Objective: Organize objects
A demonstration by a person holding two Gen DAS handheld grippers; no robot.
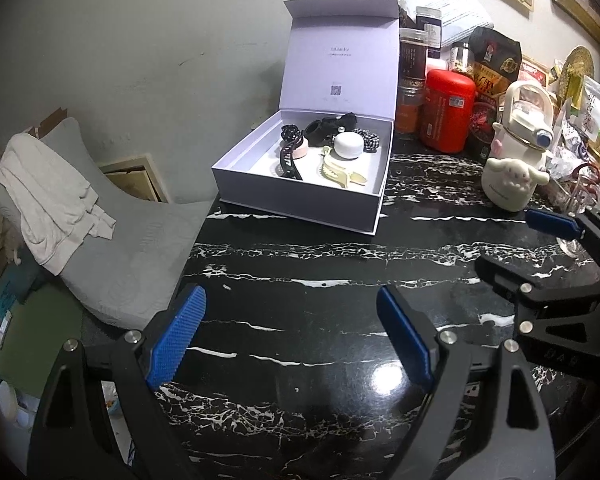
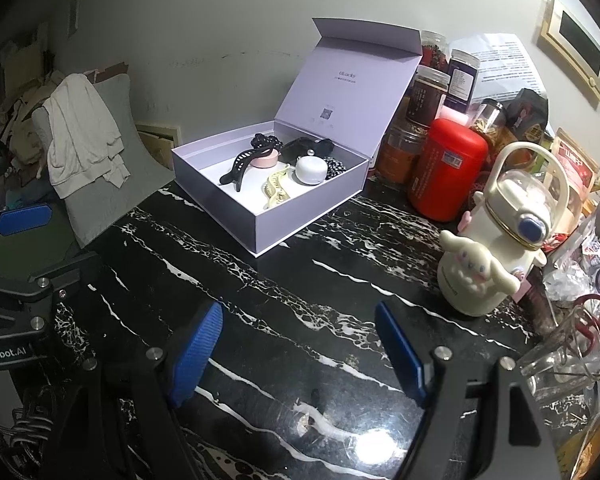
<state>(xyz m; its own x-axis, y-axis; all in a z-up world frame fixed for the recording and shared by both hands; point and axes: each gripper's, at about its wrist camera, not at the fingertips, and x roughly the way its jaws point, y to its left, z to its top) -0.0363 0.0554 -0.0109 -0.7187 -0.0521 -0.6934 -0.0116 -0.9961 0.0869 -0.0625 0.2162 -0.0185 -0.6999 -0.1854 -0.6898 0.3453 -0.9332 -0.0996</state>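
Note:
An open pale lilac box (image 1: 300,204) (image 2: 312,212) stands on the black marble table (image 1: 300,264) (image 2: 260,288), lid upright. Inside lie a black hair claw (image 1: 290,164) (image 2: 238,168), a cream hair claw (image 1: 336,170) (image 2: 276,190), a white round case (image 1: 349,145) (image 2: 311,170), a pink round item (image 2: 265,158), and dark scrunchies (image 1: 368,139) (image 2: 336,167). My left gripper (image 1: 292,336) is open and empty above bare table in front of the box. My right gripper (image 2: 300,354) is open and empty, to the right of the left one; it also shows in the left wrist view (image 1: 540,240).
A white cartoon-dog bottle (image 1: 514,152) (image 2: 500,248), a red canister (image 1: 446,110) (image 2: 446,168), jars, snack bags and a glass (image 2: 572,352) crowd the table's right side. A grey cushion with a white cloth (image 1: 48,196) (image 2: 80,152) lies beyond the left edge.

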